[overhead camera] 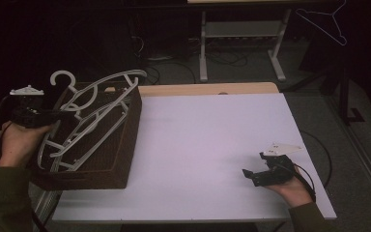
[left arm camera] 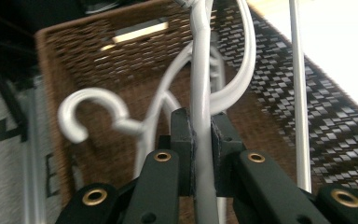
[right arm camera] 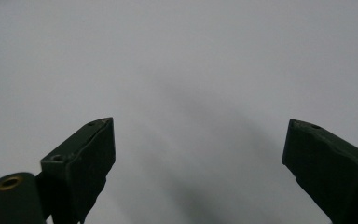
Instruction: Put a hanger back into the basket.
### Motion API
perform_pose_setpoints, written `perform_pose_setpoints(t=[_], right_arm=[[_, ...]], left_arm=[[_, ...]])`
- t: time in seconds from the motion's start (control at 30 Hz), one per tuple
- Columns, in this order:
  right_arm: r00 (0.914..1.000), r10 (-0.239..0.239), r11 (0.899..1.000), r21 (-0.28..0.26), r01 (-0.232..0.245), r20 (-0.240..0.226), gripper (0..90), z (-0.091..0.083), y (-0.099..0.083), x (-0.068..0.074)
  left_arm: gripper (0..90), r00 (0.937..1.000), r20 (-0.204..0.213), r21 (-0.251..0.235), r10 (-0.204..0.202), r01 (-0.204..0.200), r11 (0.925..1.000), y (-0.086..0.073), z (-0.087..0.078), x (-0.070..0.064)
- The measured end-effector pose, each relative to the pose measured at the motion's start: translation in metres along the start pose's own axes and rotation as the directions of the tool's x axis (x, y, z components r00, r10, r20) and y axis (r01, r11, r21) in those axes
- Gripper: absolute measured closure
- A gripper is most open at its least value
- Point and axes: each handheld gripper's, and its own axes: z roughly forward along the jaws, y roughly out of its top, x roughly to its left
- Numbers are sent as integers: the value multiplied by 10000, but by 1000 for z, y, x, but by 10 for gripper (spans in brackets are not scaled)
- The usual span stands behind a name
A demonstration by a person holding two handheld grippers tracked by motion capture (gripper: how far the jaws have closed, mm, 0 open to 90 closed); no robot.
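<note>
White table: left tool clamps hanger over basket

Left gripper: I see a black frame, a grey three-cornered plate on top and a dark cable looping off its left side.
Left gripper's arms: I count brass-ringed screw holes along them, with black pads at the tips.
Right gripper: my view shows a black body, a pale three-cornered plate and a black cable.
Sleeves: dark olive on both forearms.
</note>
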Motion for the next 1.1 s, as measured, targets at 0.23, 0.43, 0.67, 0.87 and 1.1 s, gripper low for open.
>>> perform_pose_setpoints(t=[0.23,0.43,0.67,0.87,1.1], right_arm=[[10000,11,10000,25,-11,1,90,0,0,-1],[10000,16,10000,31,-16,19,91,0,-1,-1],[10000,54,10000,21,-54,-3,91,1,-1,-1],[10000,78,10000,51,-78,-9,91,1,-1,-1],[9999,110,9999,105,-110,8,91,1,-1,-1]], left_arm=[[821,9982,-518,288,-312,327,9991,-11,4,16],[821,9968,-784,740,-185,244,9970,-17,11,22],[820,9961,-878,1185,21,84,9929,-20,24,21],[821,9954,-940,1589,184,-33,9873,-25,39,16],[820,9960,-890,1759,-72,229,9841,-34,49,18]])
